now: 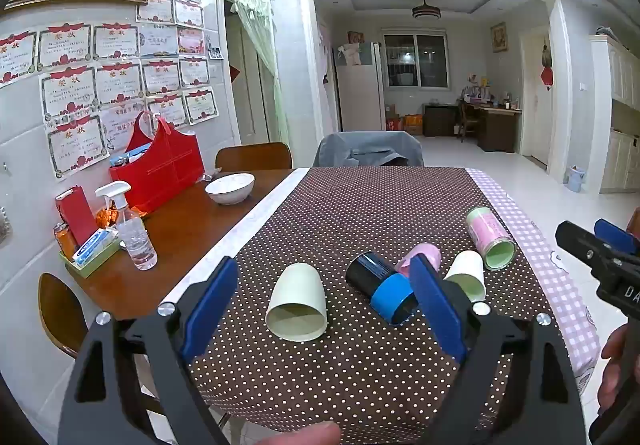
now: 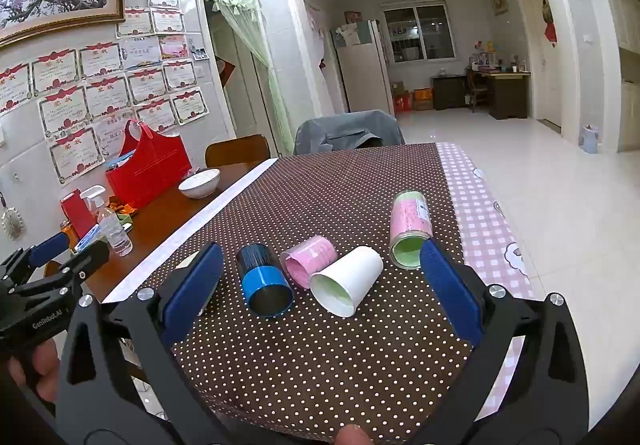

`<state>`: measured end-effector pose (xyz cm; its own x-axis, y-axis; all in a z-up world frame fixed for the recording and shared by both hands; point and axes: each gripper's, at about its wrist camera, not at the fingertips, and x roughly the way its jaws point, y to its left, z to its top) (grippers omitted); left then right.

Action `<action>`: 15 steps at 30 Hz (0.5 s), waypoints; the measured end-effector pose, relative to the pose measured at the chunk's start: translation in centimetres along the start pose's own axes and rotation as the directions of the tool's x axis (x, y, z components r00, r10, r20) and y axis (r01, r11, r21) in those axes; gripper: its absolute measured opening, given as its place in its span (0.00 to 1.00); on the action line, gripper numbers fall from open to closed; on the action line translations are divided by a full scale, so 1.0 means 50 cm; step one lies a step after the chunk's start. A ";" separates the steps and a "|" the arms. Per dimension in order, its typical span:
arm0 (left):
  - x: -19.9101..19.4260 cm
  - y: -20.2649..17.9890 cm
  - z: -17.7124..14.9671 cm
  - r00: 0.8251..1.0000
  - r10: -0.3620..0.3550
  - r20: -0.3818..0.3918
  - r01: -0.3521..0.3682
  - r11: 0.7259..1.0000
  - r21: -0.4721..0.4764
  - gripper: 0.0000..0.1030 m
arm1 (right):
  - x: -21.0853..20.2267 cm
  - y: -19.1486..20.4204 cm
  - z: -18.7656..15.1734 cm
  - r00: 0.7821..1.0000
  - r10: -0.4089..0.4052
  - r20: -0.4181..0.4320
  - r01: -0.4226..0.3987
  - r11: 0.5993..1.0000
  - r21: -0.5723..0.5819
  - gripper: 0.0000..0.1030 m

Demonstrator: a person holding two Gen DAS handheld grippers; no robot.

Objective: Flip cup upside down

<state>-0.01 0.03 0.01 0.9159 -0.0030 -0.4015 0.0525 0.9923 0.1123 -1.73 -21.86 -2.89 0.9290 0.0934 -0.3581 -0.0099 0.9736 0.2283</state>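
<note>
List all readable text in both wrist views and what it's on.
"GenRobot.AI": on the left gripper body, right wrist view.
"DA", cut off: on the right gripper body, left wrist view.
"奖状": heading several wall certificates; their body text is too small to read.
Pink-and-green can label: blurred, unreadable.

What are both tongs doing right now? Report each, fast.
Left tongs: open, holding nothing, above the pale green cup.
Right tongs: open, holding nothing, above the white cup.

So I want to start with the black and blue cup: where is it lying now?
The black and blue cup lies on its side on the dotted tablecloth, mid-row in both wrist views, with a pale cup to its left and the pink cup touching its right.
</note>
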 end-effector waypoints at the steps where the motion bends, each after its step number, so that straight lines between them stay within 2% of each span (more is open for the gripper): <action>1: 0.000 0.000 0.000 1.000 0.000 -0.002 0.000 1.000 0.001 0.83 | 0.000 0.000 0.000 1.000 -0.001 -0.001 0.001 1.000 -0.001 0.94; 15: 0.000 0.000 0.000 1.000 0.001 -0.004 -0.001 1.000 0.003 0.83 | -0.002 0.003 0.004 1.000 -0.001 0.004 0.001 1.000 -0.005 0.94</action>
<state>0.01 0.01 0.00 0.9143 -0.0014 -0.4049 0.0528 0.9919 0.1158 -1.75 -21.78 -2.66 0.9307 0.0917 -0.3542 -0.0108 0.9746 0.2237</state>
